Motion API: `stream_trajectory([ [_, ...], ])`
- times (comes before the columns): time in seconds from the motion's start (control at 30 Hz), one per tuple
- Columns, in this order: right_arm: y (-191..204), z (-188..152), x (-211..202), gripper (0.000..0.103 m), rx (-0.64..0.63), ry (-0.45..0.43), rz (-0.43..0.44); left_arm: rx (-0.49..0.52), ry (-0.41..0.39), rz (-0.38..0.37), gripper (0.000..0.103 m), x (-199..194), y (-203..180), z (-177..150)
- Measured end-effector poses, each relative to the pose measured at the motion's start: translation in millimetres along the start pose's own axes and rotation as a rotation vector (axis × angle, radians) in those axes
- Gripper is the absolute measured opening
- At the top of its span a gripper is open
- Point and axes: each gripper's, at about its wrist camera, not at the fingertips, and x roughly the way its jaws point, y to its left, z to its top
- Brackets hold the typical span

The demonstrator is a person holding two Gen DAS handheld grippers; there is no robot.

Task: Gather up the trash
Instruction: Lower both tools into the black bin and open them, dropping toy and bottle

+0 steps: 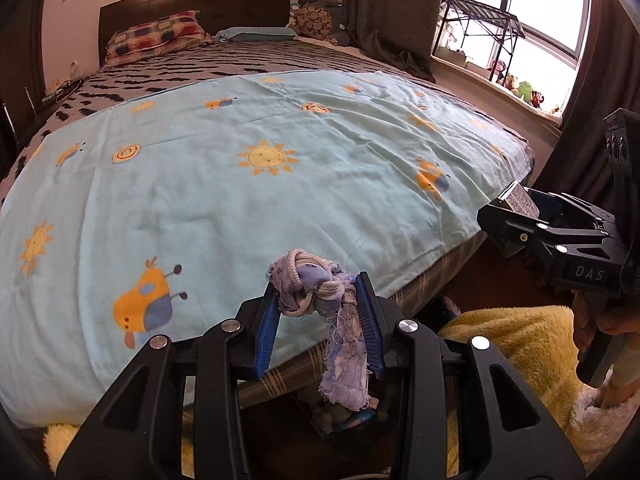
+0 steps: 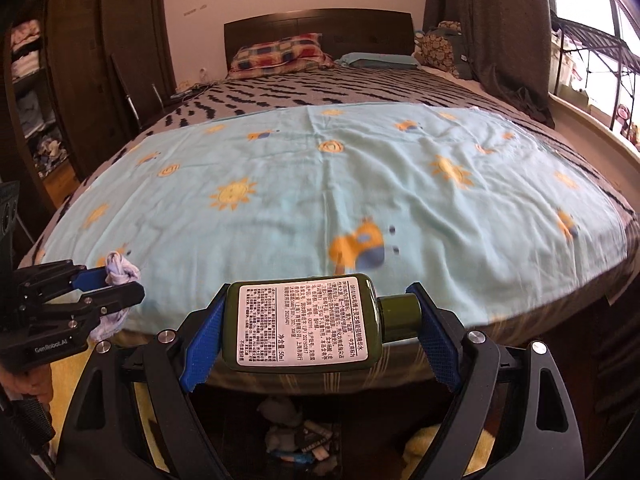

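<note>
Left gripper [image 1: 320, 304]: blue-padded jaws pressed together on a frayed, knotted scrap of pale lilac-blue cloth and cord [image 1: 310, 286], pinched at the knot so the ragged tail hangs free below the pads and nothing drags on the bedding. Held just past the foot edge of the bed, over the gap between mattress and floor; seen from the right wrist camera as a small bundle [image 2: 120, 272] near the left foot corner of the light-blue sun-printed cotton sheet [image 1: 248, 184].

Right gripper [image 2: 320, 324]: jaws spread wide yet clamped end to end on a small dark-green plastic bottle with a white printed label [image 2: 302, 322], base against the left pad, cap against the right. Gripped lengthwise, probably because the flat sides give the pads less to bite on. Carried level, just short of the same foot edge.

Both pieces of trash off the sheet and in the air, side by side, tilted downward. Below them, on the dark floor, a low heap of wrappers and scraps [image 2: 298, 438], likely the collecting spot, though whether in a bin or loose cannot be told. Yellow fleecy blanket [image 1: 516, 344] bunched on either side of it. Sheet itself bare of further litter; likely next, a drop into that heap.
</note>
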Motion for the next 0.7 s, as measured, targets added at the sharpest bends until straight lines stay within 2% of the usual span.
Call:
stream_trajectory([
  [0.3, -1.8, -52.1, -3.6, 0.086, 0.021, 0.045, -0.020, 0.047, 0.038, -0.023, 0.035, 5.1, -28.2, -51.9],
  [0.7, -8.6, -116.8, 52.4, 0.086, 0.098, 0.216, 0.029, 0.036, 0.211, -0.061, 0.035, 65.6, -38.5, -107.1],
])
